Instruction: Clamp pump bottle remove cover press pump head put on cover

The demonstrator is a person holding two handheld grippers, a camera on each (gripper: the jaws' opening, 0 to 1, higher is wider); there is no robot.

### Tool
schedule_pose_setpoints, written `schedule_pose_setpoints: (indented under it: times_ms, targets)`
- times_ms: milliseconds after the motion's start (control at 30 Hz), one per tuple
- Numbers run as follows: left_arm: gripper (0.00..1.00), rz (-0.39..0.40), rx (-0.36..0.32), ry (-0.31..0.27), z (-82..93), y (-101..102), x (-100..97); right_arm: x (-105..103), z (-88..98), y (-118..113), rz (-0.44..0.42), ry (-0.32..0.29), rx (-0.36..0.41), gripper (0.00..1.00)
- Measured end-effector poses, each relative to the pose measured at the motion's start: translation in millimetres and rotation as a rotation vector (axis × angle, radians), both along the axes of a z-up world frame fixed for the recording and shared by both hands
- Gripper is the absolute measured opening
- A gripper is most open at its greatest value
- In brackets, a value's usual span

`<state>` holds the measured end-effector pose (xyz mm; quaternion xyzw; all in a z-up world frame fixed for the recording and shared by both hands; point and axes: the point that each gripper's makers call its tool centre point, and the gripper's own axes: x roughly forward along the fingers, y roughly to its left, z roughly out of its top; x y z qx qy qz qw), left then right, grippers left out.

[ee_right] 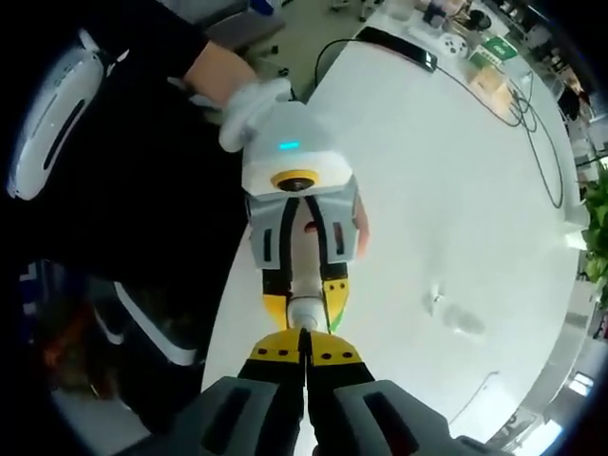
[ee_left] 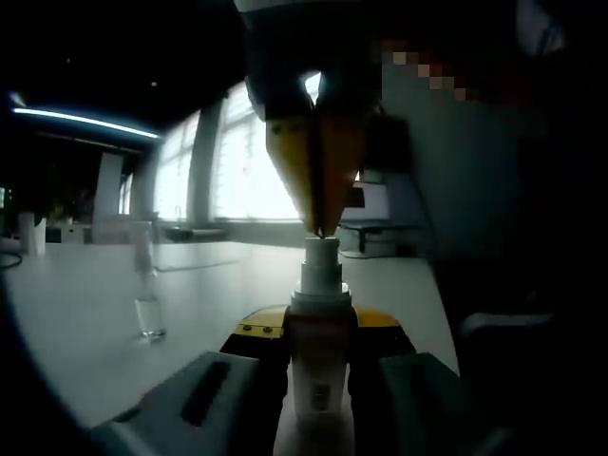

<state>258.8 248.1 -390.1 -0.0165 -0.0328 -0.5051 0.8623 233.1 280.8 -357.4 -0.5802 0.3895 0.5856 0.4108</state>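
Note:
A white pump bottle stands upright on the table, with my left gripper shut on its body just under the collar. Its bare pump head points up. My right gripper comes down from above, its yellow fingers shut together and their tips resting on the pump head. In the right gripper view I look straight down: my right gripper sits over the round pump head, and the left gripper clamps the bottle below. The clear cover stands apart on the table.
The white table stretches far beyond the bottle, and its curved edge runs close by the left gripper. Cables and small items lie at the far end. A person's hand and dark clothing are beside the edge.

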Motion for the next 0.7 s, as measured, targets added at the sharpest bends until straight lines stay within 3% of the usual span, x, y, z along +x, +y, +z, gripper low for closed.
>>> schedule_pose_setpoints:
  times_ms: [367,700]
  targets:
    - [0.14,0.001,0.0,0.002,-0.2,0.0,0.0,0.3,0.4,-0.2,-0.013,0.015,0.025,0.0]
    - [0.14,-0.001,0.0,0.003,-0.4,0.2,0.3,-0.4,-0.2,0.5,-0.003,0.006,0.001,0.0]
